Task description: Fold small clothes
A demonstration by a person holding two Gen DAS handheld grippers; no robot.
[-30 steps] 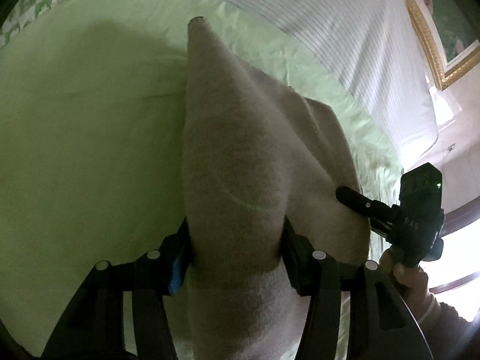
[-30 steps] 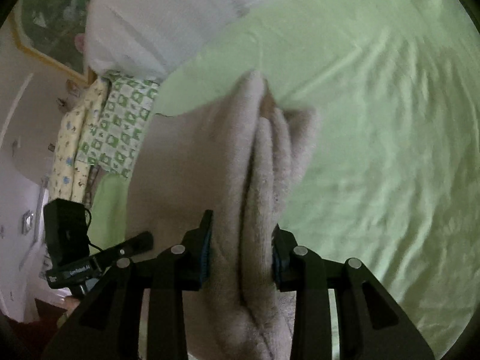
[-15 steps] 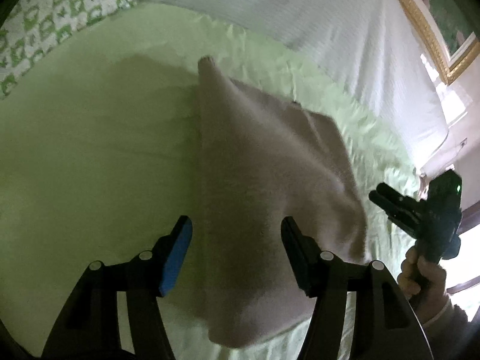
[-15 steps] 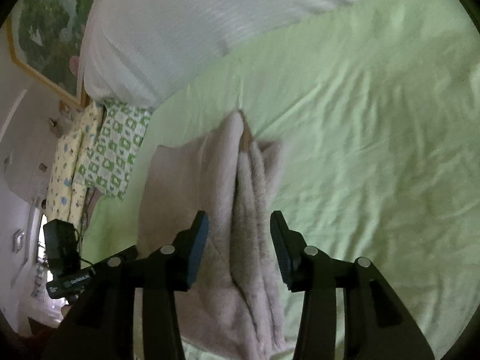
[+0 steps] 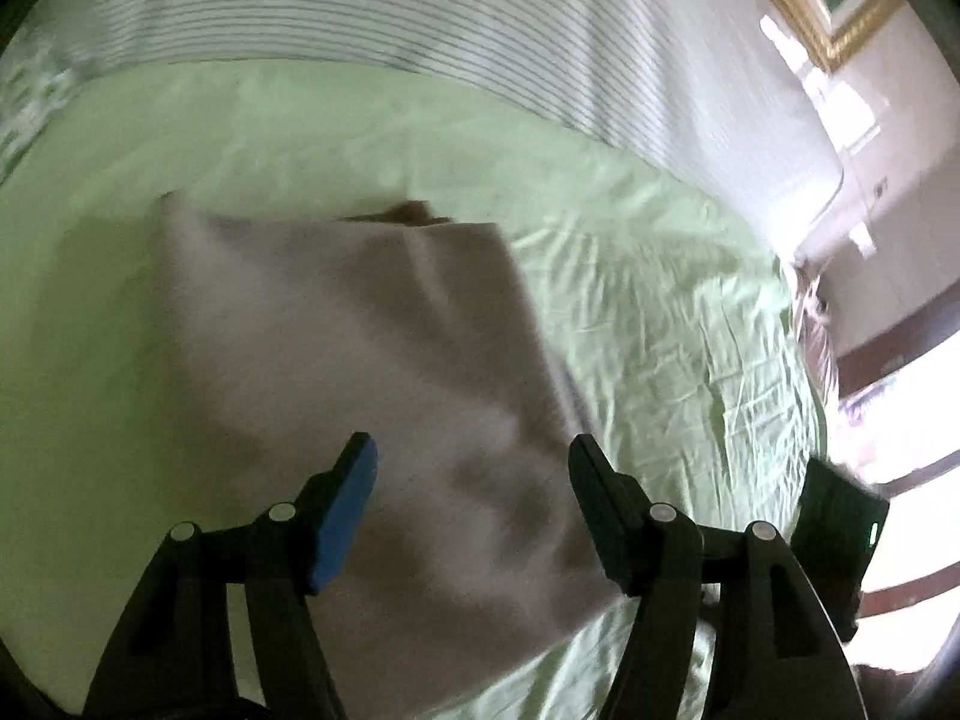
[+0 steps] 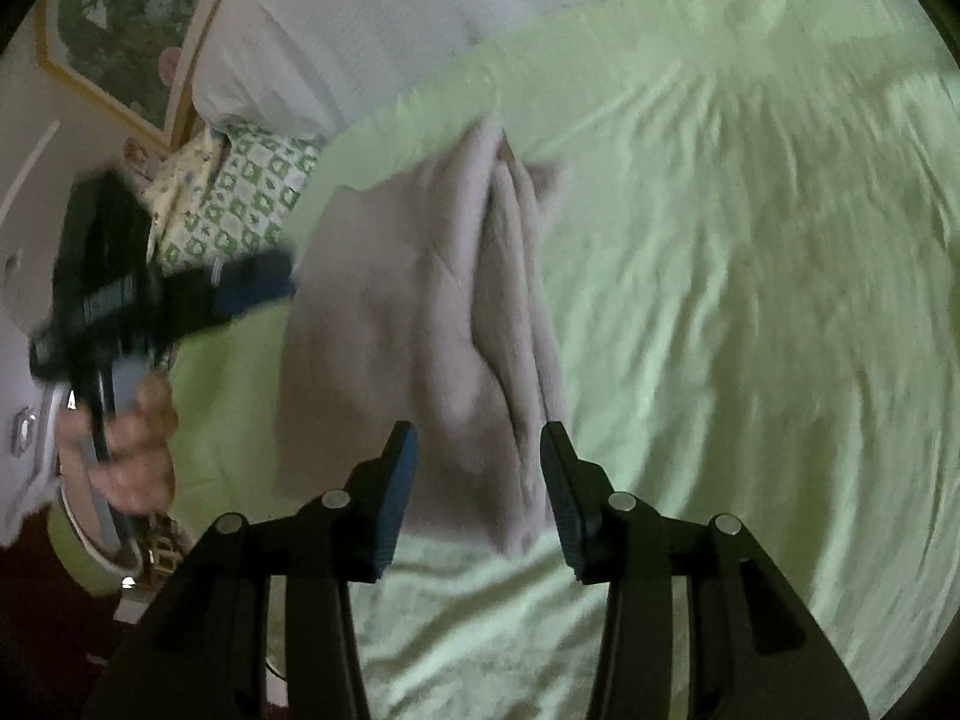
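On the pale green bed sheet [image 5: 660,312], soft, limp beige fleece garment [image 5: 372,360] lies released; both grippers' fingers [image 5: 345,516] [image 6: 393,486] unclenched, left's just widening; regrasp corners.

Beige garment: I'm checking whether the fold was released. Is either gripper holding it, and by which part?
Nothing is held. The left gripper, jaws just opening, and the right gripper are clear of the beige garment lying on the green sheet.

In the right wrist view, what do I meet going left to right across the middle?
Left claw held in a hand → green-and-white patterned cloth → folded beige fleece garment → light green bedsheet.
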